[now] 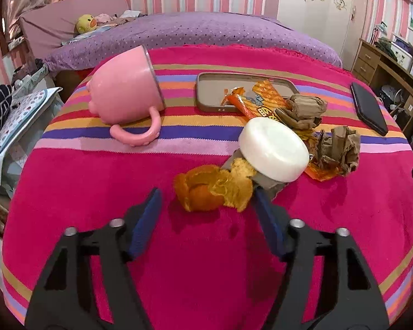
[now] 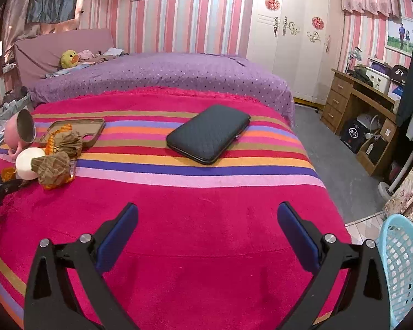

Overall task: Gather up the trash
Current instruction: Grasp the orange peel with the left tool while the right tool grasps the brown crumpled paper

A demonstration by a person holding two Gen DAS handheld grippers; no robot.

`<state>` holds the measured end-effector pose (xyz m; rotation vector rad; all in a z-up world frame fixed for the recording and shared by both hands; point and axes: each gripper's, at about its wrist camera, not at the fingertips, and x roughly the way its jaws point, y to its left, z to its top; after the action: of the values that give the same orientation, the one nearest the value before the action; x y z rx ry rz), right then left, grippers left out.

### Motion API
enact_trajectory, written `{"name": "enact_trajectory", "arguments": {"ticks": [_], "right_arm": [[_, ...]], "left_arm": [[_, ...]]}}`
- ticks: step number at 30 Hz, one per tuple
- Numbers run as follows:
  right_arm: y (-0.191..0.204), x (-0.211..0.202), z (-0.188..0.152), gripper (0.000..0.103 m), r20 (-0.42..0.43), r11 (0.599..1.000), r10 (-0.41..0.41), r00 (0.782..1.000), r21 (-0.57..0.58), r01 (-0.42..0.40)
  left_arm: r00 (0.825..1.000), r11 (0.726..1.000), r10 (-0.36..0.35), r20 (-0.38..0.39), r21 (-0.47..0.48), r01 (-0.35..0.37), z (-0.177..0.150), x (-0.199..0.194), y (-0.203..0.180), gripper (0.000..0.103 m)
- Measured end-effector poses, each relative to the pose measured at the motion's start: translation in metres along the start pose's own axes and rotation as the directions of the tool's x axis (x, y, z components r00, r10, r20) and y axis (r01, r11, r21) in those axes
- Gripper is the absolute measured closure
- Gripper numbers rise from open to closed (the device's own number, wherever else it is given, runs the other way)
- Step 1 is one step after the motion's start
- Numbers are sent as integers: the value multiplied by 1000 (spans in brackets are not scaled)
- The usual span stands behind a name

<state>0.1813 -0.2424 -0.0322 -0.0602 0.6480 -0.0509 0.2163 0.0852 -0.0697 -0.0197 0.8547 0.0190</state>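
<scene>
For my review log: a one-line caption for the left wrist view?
Open left gripper closing in on orange peel beside a white jar on the striped blanket.

Your left wrist camera sits low and close over the striped blanket point(image 1: 96, 192), looking forward along the left tongs point(image 1: 206, 203) toward the orange peel point(image 1: 214, 189), the pink mug point(image 1: 126, 96) and the headboard wall beyond. Your right wrist camera sits higher and further right, facing the same way past the right tongs point(image 2: 208, 220), with the black wallet point(image 2: 209, 133) ahead. Both views share the blanket, mug, white tub point(image 2: 27, 162), crumpled paper point(image 2: 55, 169) and purple bed point(image 2: 162, 74).
</scene>
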Motion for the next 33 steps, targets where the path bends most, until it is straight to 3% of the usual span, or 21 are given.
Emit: {"name": "enact_trajectory", "arguments": {"ticks": [1, 3, 6, 13, 17, 28, 31, 33], "right_arm": [[1, -1, 0, 4, 3, 1000, 11, 1000, -2, -11], [6, -2, 2, 4, 6, 999, 35, 999, -6, -35], [15, -3, 3, 4, 8, 998, 60, 998, -22, -60], [42, -6, 4, 4, 10, 989, 146, 989, -30, -145], [65, -2, 10, 4, 1, 975, 219, 976, -20, -219], [134, 8, 30, 6, -12, 951, 290, 957, -106, -289], [152, 19, 31, 25, -55, 946, 286, 957, -141, -291], [159, 31, 28, 56, -112, 936, 304, 946, -151, -318]], "left_arm": [[1000, 1000, -8, 0, 1, 8, 1, 1, 0, 58], [1000, 1000, -23, 2, 0, 23, 1, -1, 1, 68], [999, 999, -44, 3, 14, 44, -1, -10, 6, 75], [999, 999, 30, 42, -32, -29, 0, -27, 35, 76], [996, 998, 31, 78, -54, -27, 8, -35, 39, 76], [992, 993, 84, 95, -89, -75, 13, -39, 57, 76], [991, 992, 83, 103, -103, -72, 13, -42, 59, 76], [990, 992, 91, 106, -99, -80, 13, -43, 58, 76]]}}
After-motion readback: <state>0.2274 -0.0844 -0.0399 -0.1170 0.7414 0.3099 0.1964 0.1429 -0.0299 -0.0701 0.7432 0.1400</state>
